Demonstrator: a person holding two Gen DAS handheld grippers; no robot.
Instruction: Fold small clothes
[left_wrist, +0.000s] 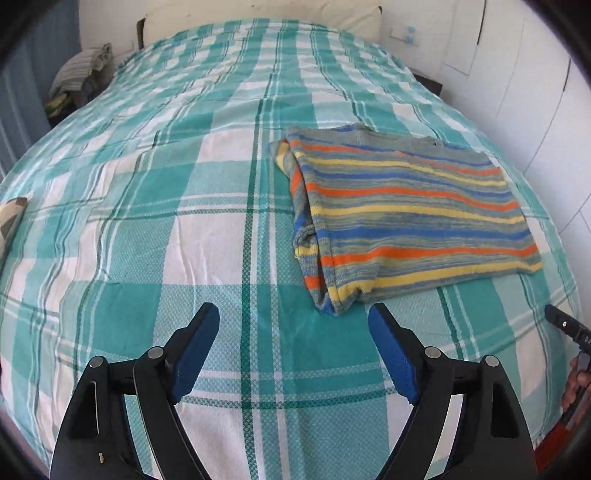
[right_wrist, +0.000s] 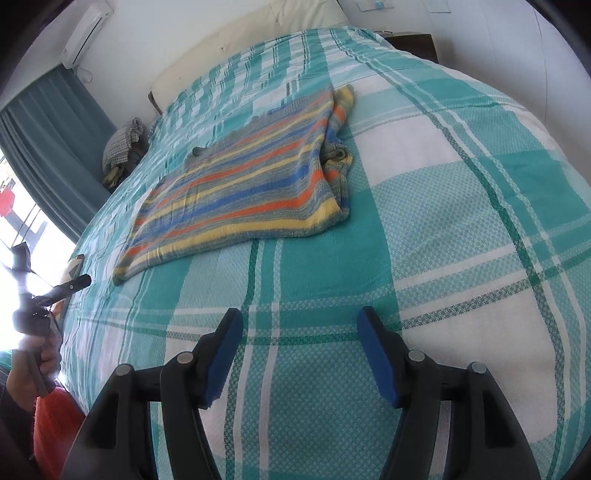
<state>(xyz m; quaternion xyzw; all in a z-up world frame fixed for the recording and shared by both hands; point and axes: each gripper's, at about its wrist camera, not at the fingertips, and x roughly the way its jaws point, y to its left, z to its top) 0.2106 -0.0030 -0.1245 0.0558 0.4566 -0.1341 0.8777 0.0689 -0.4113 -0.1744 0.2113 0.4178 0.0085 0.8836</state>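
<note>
A small striped knit sweater in orange, yellow, blue and grey lies flat on the bed, with both sleeves folded in along one side. It also shows in the right wrist view. My left gripper is open and empty, just short of the sweater's near corner. My right gripper is open and empty above bare bedspread, short of the sweater's hem. The tip of the right gripper shows at the left wrist view's right edge. The left gripper shows at the right wrist view's left edge.
The bed is covered by a teal and white plaid spread. A pile of clothes sits beside the bed near the headboard. A patterned cushion lies at the bed's edge. White walls, a nightstand and teal curtains surround the bed.
</note>
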